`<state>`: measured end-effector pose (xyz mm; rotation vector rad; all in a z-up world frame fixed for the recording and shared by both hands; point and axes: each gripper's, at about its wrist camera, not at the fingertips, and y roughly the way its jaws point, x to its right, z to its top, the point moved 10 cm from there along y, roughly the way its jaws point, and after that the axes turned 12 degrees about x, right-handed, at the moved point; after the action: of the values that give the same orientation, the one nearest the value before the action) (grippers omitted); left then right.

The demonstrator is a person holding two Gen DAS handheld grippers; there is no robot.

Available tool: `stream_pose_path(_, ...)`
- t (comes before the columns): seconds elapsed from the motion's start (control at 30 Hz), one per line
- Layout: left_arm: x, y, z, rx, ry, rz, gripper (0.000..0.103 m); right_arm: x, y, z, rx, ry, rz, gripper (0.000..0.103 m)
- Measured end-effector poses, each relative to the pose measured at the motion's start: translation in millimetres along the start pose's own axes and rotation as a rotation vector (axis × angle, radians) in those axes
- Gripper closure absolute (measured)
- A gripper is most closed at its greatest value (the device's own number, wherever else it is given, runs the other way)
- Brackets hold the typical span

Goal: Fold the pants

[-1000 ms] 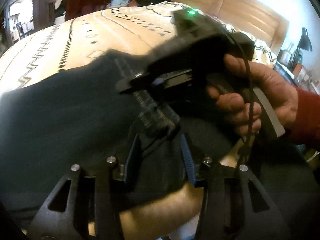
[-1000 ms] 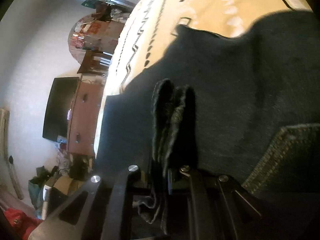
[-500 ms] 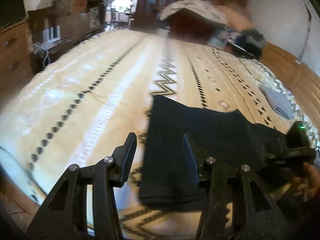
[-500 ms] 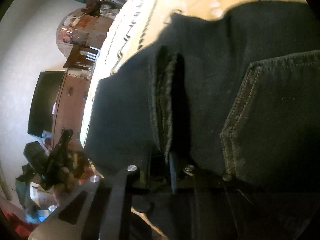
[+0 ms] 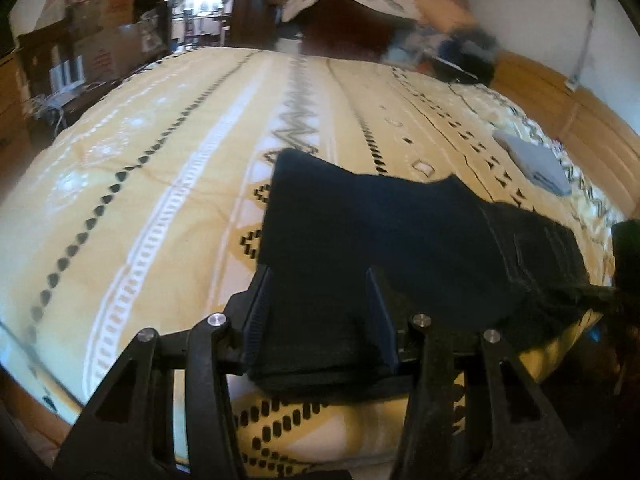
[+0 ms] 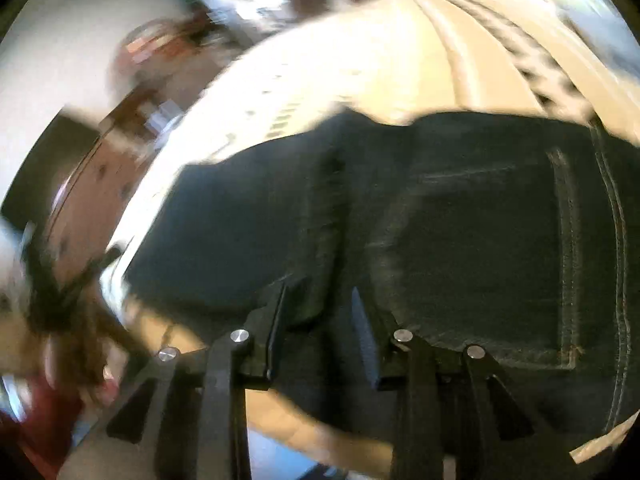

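Pants [image 5: 400, 240] folded on bed [image 5: 160, 200]

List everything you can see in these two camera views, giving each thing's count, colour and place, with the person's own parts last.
pants: one, dark denim, folded, near edge of the bed, back pocket up
bedspread: one, yellow with black and white patterns, covering the bed
folded cloth: one, grey, far right of the bed
headboard: one, light wood, right side
cluttered furniture: dark, beyond the bed, too blurred to count
left hand-held gripper: black with blue pads, apart over the pants' edge
right hand-held gripper: black, jaws opening, pants below, nothing pinched
sleeve: red, lower left, blurred
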<state>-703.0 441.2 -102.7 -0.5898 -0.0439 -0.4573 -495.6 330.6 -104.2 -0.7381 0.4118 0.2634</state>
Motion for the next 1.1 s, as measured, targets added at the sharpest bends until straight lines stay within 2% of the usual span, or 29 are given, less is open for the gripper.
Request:
stream_pose_path(0.07,-11.3,12.0,-12.8,-0.038,0.015,0.030,0.055,-1.8,14.5,-29.5,-0.077,-0.070,0.012,0.073)
stream_pose_path(0.1,-19.6,16.2,-20.9,-0.060,0.014,0.046,0.053,6.0,19.2,-43.4,-0.102,-0.088,-0.020,0.087)
stream_pose_path(0.17,-37.0,17.6,-31.3,-0.069,-0.056,0.019,0.049,24.7,13.6,-45.6,-0.070,-0.005,0.003,0.099)
stream_pose_path(0.2,-41.5,14.9,-31.1,-0.064,-0.086,0.008,0.049,31.6,9.7,-43.3,-0.073,0.027,-0.012,0.103)
stream_pose_path(0.27,-42.3,8.7,-26.8,-0.064,-0.061,0.020,0.049,37.0,-0.9,-37.8,-0.077,-0.019,-0.070,0.103)
stream_pose_path(0.3,-41.0,5.5,-23.8,-0.061,-0.052,0.027,0.053,32.5,-6.8,-31.6,-0.072,-0.050,-0.085,0.103)
stream_pose_path(0.33,-37.1,-0.8,-17.0,-0.043,-0.059,0.011,0.053,23.2,-11.7,-22.3,-0.050,-0.080,-0.084,0.098)
stream_pose_path(0.47,-13.7,-13.0,-2.4,-0.013,-0.030,-0.074,0.053,-20.8,-9.5,21.3,0.056,-0.199,-0.056,0.097)
stream_pose_path(0.5,-9.6,-10.5,-5.0,-0.025,-0.015,-0.089,0.053,-27.9,-4.9,29.7,0.074,-0.218,-0.046,0.096)
stream_pose_path(0.57,-12.7,2.3,-21.8,-0.084,0.032,-0.065,0.053,-33.2,15.6,40.7,0.091,-0.249,-0.052,0.091)
stream_pose_path(0.6,-19.6,7.2,-31.8,-0.114,0.038,-0.041,0.049,-36.6,32.2,48.3,0.082,-0.247,-0.051,0.085)
stream_pose_path(0.63,-27.0,7.5,-39.5,-0.116,0.000,-0.057,0.049,-32.0,48.7,43.6,0.035,-0.236,-0.051,0.075)
stream_pose_path(0.67,-30.9,2.7,-40.4,-0.094,-0.038,-0.081,0.049,-23.3,64.9,31.9,-0.029,-0.229,-0.073,0.072)
stream_pose_path(0.7,-32.6,-0.5,-40.9,-0.094,-0.049,-0.087,0.049,-18.9,75.7,22.9,-0.080,-0.228,-0.076,0.074)
stream_pose_path(0.77,-35.9,-12.0,-39.8,-0.091,-0.048,-0.093,0.049,-14.3,70.2,14.5,-0.037,-0.278,-0.048,0.075)
stream_pose_path(0.83,-47.5,-20.5,-37.3,-0.087,-0.076,-0.092,0.048,-13.2,60.5,16.1,-0.046,-0.281,-0.065,0.074)
stream_pose_path(0.87,-56.0,-22.9,-35.5,-0.082,-0.108,-0.089,0.047,-9.7,55.8,17.9,-0.044,-0.266,-0.086,0.071)
stream_pose_path(0.9,-66.6,-24.2,-33.8,-0.074,-0.138,-0.071,0.047,-3.9,50.4,19.2,-0.041,-0.250,-0.123,0.058)
stream_pose_path(0.93,-86.2,-27.1,-30.8,-0.063,-0.168,-0.008,0.049,2.0,46.5,20.6,-0.033,-0.240,-0.141,0.055)
stream_pose_path(0.97,-98.0,-29.6,-28.6,-0.054,-0.194,0.018,0.050,6.2,34.9,22.8,-0.017,-0.246,-0.172,0.055)
stream_pose_path(1.03,-114.1,-33.1,-16.8,-0.027,-0.264,0.017,0.050,-4.3,17.3,27.5,0.043,-0.350,-0.269,0.054)
stream_pose_path(1.1,-110.9,-29.2,-4.9,-0.018,-0.249,-0.011,0.048,-34.8,6.9,22.4,0.092,-0.481,-0.285,0.053)
